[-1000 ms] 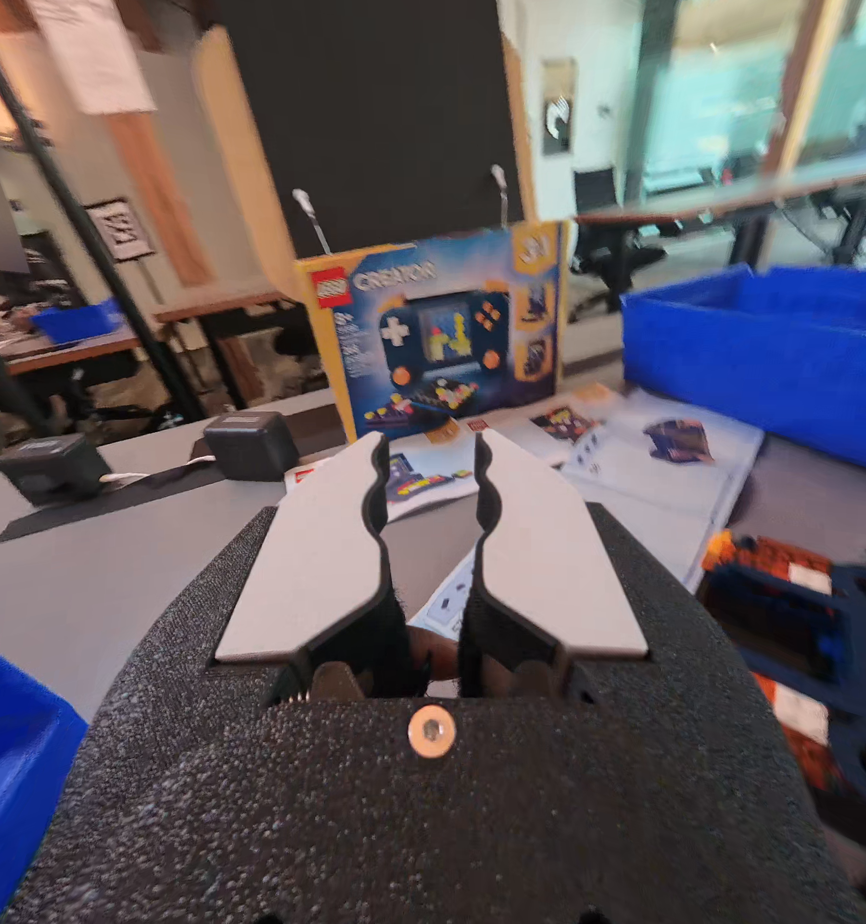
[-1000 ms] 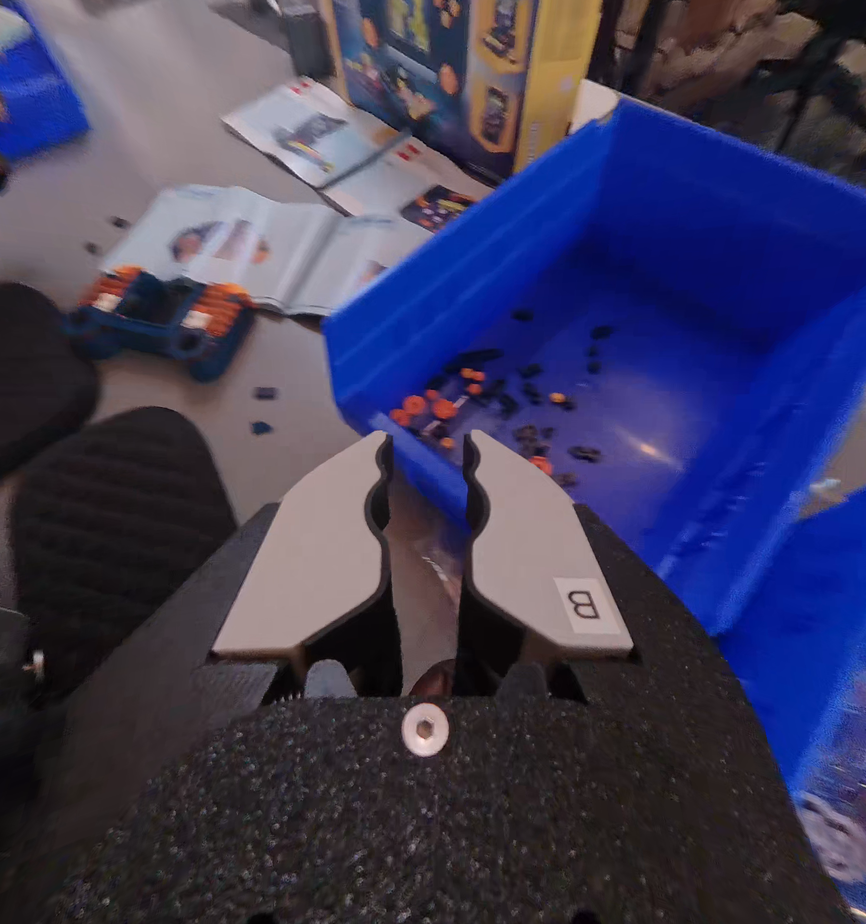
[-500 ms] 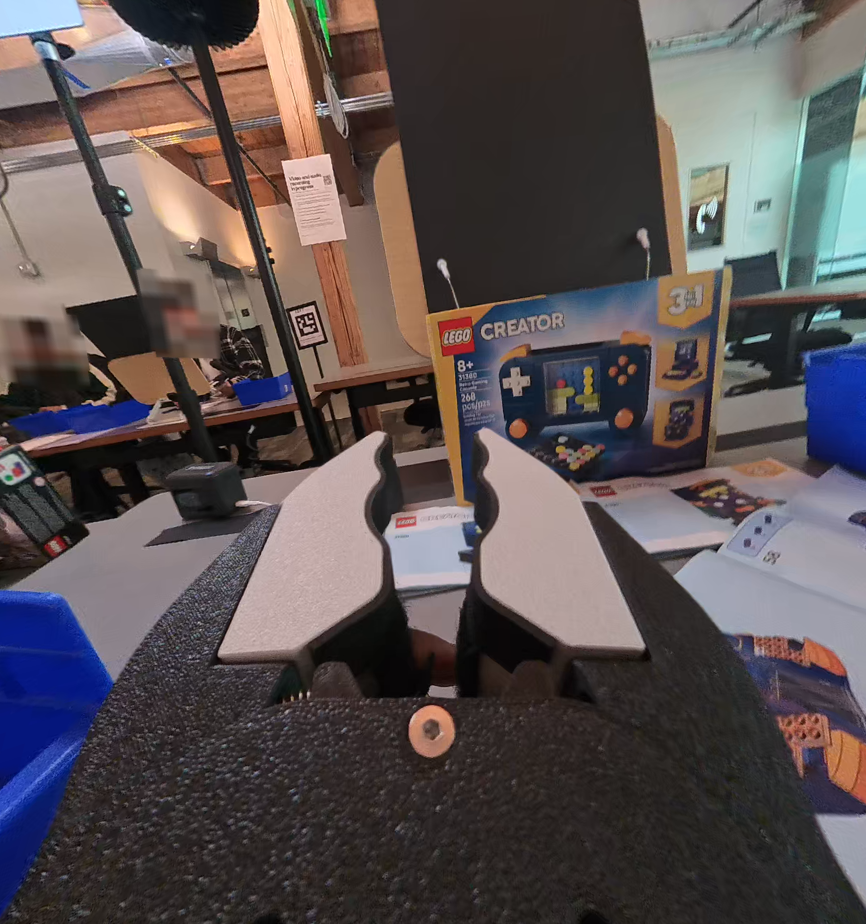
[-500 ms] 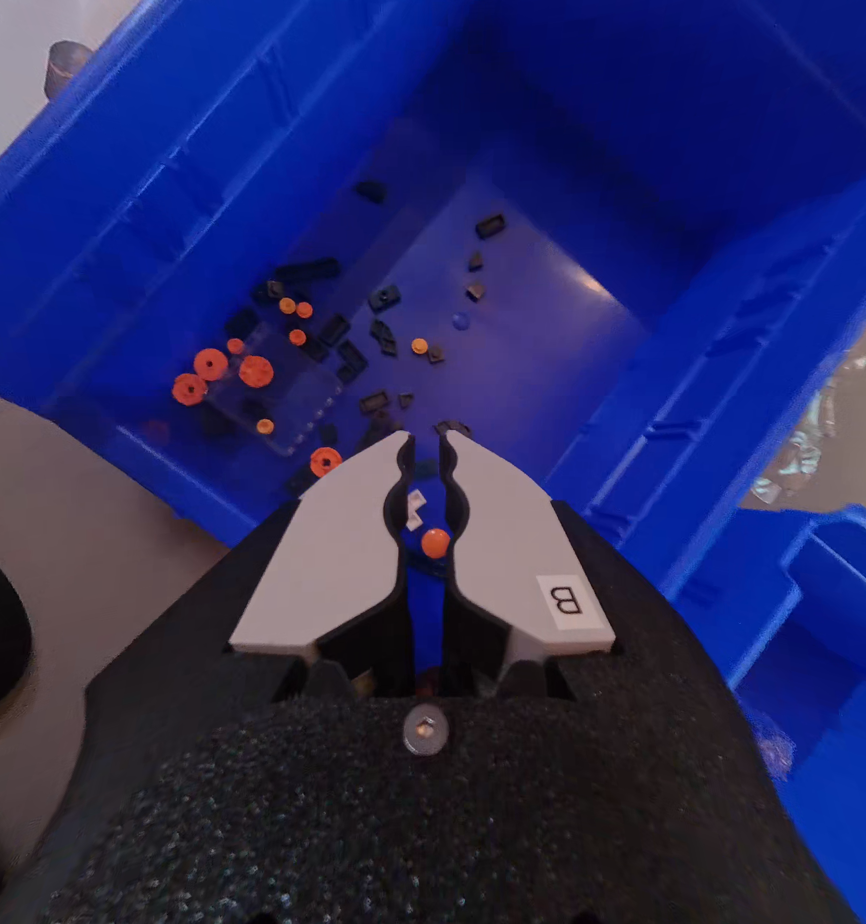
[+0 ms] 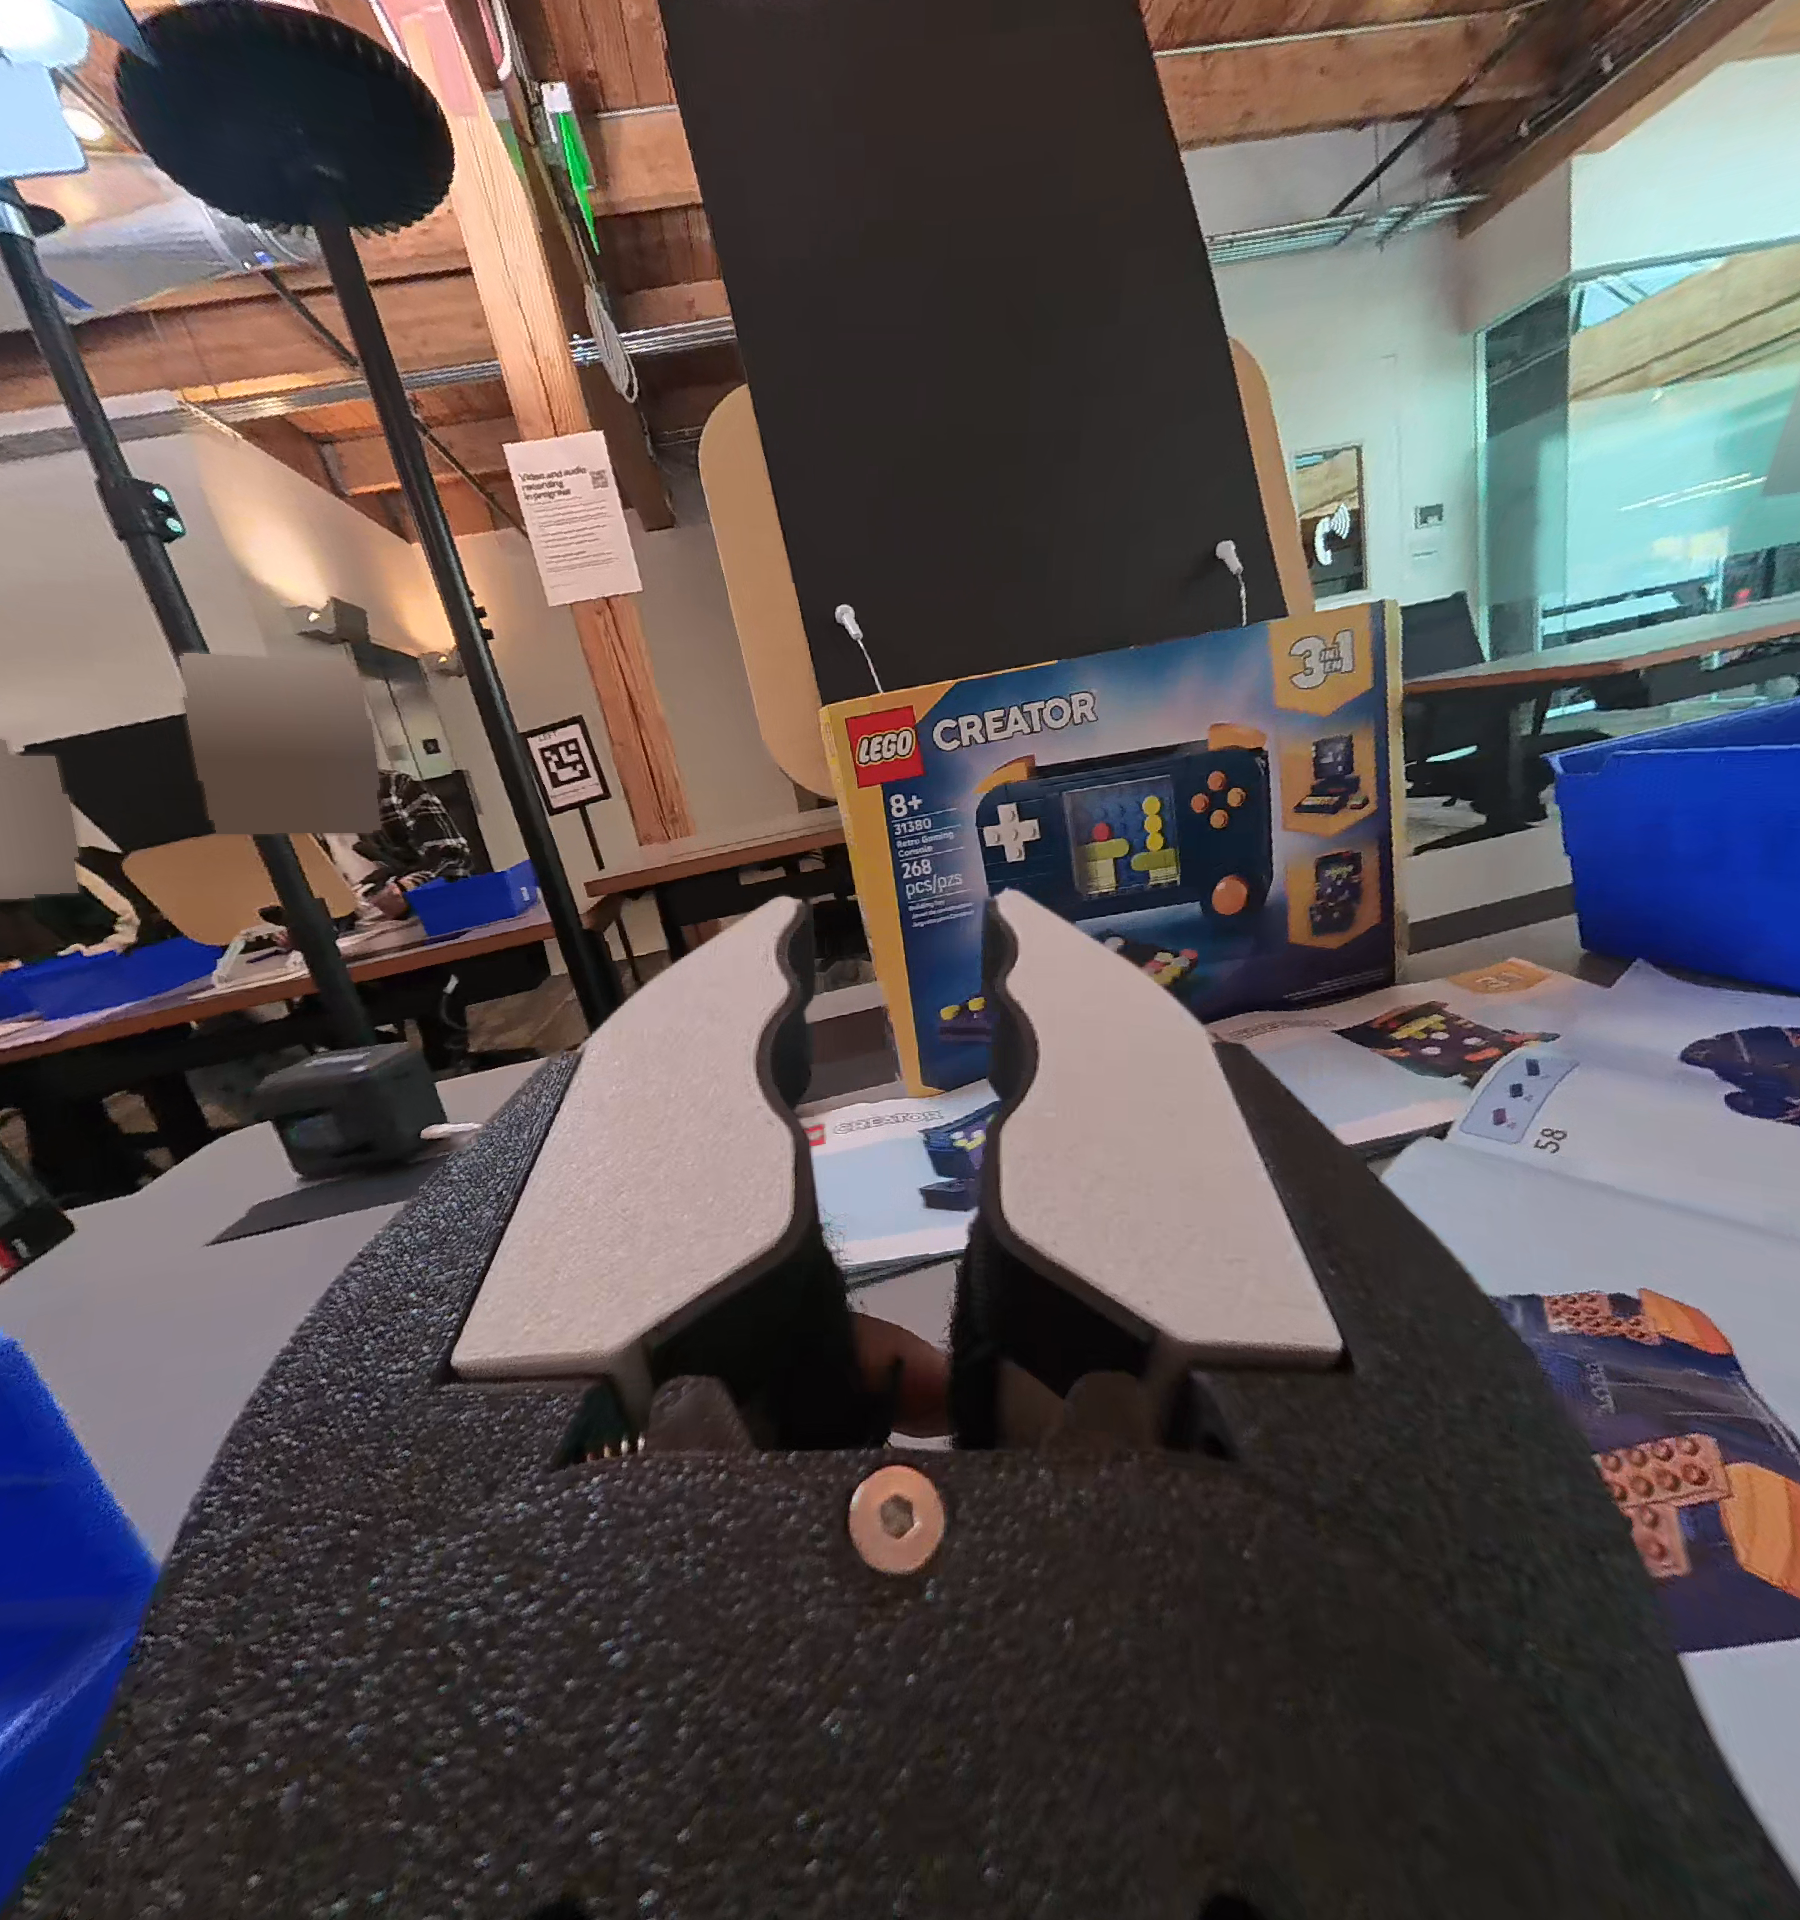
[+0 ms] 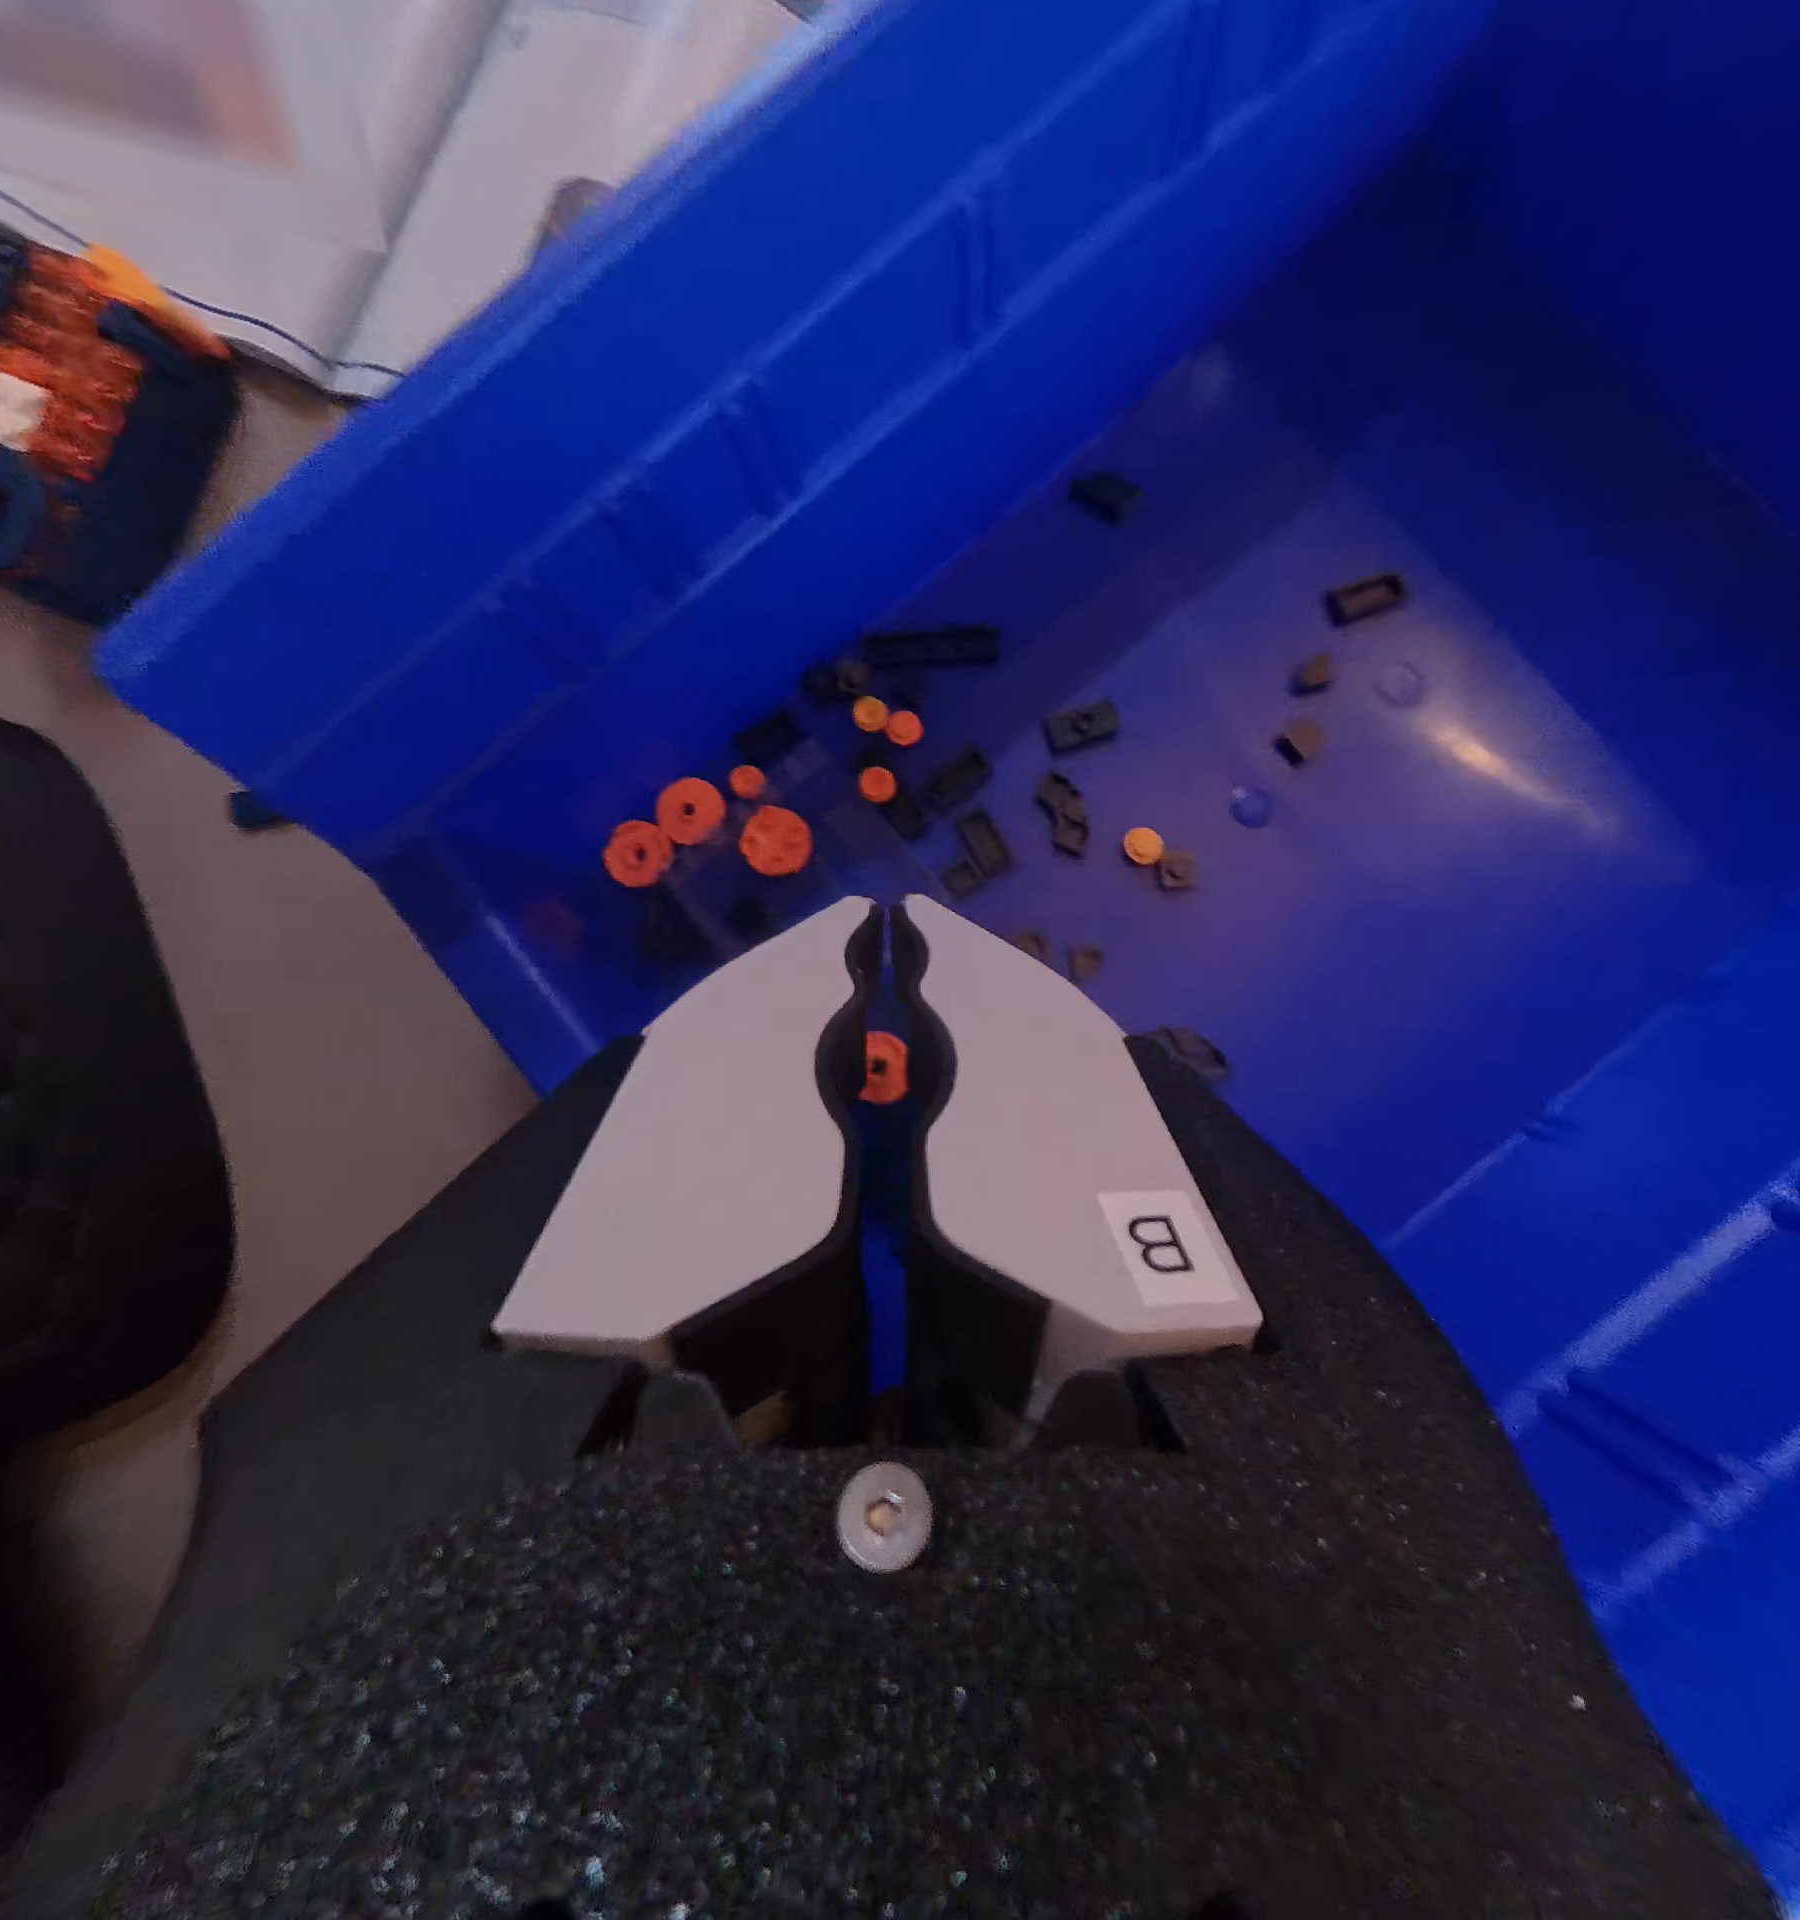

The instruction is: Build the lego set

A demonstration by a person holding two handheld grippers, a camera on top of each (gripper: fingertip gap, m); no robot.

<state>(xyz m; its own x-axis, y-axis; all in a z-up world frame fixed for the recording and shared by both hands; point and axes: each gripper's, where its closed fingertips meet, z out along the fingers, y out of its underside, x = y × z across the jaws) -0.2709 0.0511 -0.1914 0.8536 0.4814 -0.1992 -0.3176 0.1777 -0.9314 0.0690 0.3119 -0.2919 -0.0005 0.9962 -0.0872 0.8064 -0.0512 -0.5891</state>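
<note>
My right gripper [image 6: 885,914] reaches into a blue bin [image 6: 667,416], its jaws nearly closed at the tips. A small orange round piece [image 6: 883,1067] sits in the hollow between the jaws. Several orange round pieces [image 6: 690,810] and dark small pieces [image 6: 1078,724] lie on the bin floor just ahead. The partly built dark blue and orange model [image 6: 54,416] lies on the table, blurred, left of the bin. My left gripper [image 5: 896,914] is open and empty above the table, pointing at the upright set box [image 5: 1114,831].
Open instruction booklets [image 5: 1654,1143] lie on the grey table to the right of my left gripper. A blue bin [image 5: 1727,831] stands at the far right and another [image 5: 13,1558] at the near left. A small black device [image 5: 350,1101] sits at the left. There is about 45 cm between the tips of the two grippers.
My right gripper swung from over the table into the bin and its jaws closed around the orange round piece. My left gripper tilted upward, losing sight of the model, and stayed open.
</note>
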